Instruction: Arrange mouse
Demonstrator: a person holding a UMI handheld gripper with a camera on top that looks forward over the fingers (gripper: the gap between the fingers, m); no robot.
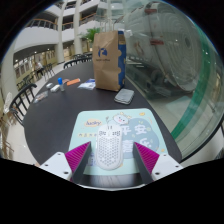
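Between the two fingers of the hand-held gripper [109,163] sits a white perforated mouse [108,152], resting on a light printed mouse mat [120,128] at the near edge of a round dark tabletop [55,115]. Fingers stand partly open; the pink pads [78,157] flank the mouse on both sides, very close to its shell, but firm contact cannot be confirmed, and the mouse appears to rest on the mat by its own weight. Mouse body points away from the gripper, roughly centred between the pads. Beyond the mat, toward the far side of the tabletop, lies a small flat grey phone-like object [124,96]. Behind that stands an upright brown paper bag [109,58] with blue print. Left of the bag, small items [62,83] lie near the tabletop rim, too small to identify. Chairs [30,85] stand around the left of the tabletop
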